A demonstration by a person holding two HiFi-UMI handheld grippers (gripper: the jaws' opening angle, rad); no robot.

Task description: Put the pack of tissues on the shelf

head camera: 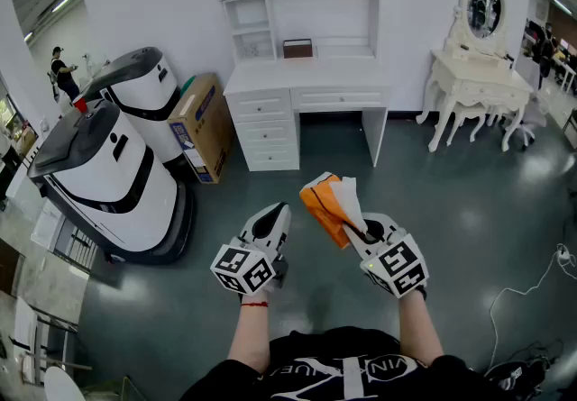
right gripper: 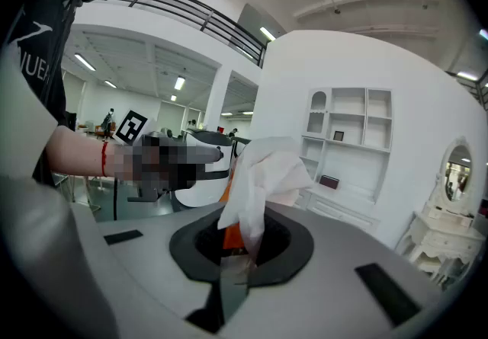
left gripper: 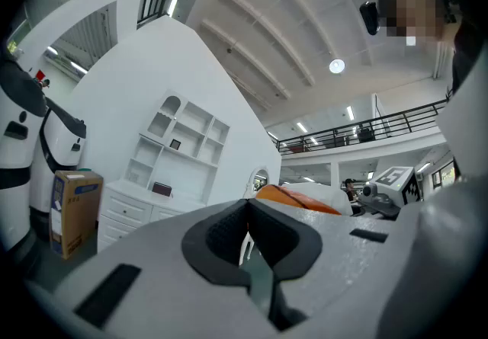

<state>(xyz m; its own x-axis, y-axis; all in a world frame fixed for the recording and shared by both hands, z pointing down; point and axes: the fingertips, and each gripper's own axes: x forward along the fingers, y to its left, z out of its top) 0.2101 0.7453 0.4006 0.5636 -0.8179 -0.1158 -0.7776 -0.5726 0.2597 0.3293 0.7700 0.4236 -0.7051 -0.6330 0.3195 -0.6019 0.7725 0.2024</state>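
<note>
Your right gripper (head camera: 364, 232) is pinching the orange soft plastic pack of tissues (head camera: 325, 206) with its jaws nearly flat. In that gripper's own view they seem to bite mostly on the loose white sheet (right gripper: 263, 170) and a thin lip of wrapper. That is the risk: the sheet may slide out and the pack drop, or the pack may swing and clip a shelf board as you reach in. Your left gripper (head camera: 273, 217), pressed together on nothing, could steady it. The pack hangs at eleven o'clock from the right gripper, well apart from the white open-fronted shelf unit (head camera: 311, 22) at twelve o'clock. It looks crumpled and limp, with tissue spilling out.
</note>
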